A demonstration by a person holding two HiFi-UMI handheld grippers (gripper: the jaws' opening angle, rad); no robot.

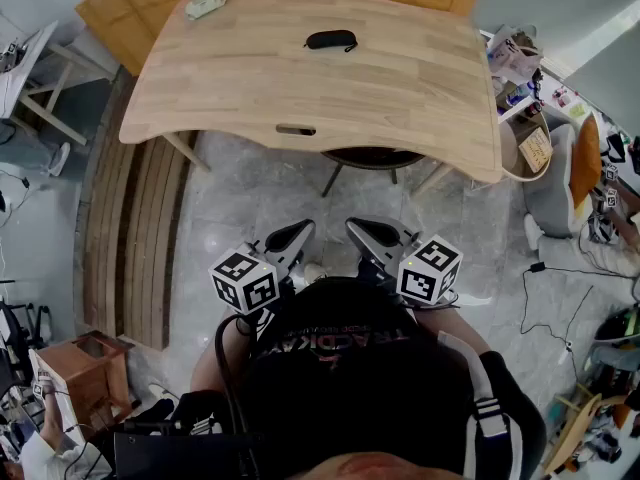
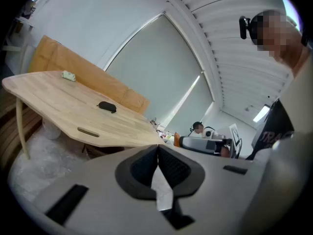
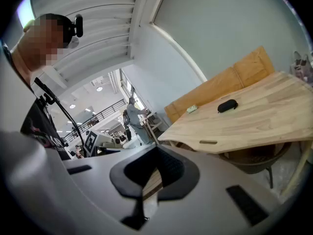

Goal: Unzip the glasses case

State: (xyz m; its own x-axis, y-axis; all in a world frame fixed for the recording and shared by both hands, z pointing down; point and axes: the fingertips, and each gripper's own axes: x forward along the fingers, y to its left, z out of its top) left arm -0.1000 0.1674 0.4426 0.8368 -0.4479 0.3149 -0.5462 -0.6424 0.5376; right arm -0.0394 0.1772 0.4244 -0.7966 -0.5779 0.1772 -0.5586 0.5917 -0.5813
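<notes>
Student: Position of the glasses case (image 1: 330, 40) at this moment?

Instructor: It lay flat near the upper middle of the head view, on the far half of the wooden surface (image 1: 420, 88). Its zip and pull were too small to read at that range. A small pale object (image 1: 205, 5) sat at the upper left corner of the same surface, well apart from the case.

Student: State of each claw?

Instructor: The left claw (image 1: 298, 232) and the right claw (image 1: 362, 230) were both closed, with nothing between the jaws. They were held side by side close to the person's chest, at the lower middle of the frame. Both were over the floor and well short of the surface's near edge. Each gripper view showed the case small and distant.

Student: Step in hand?

Instructor: By judgement, the approach. No contact had been made and the unzipping was not begun. The next move called for carrying both claws forward over the surface and opening them. One claw would then pin the case body while the other sought the zip pull. Which end held the pull would need confirming at closer range.
</notes>
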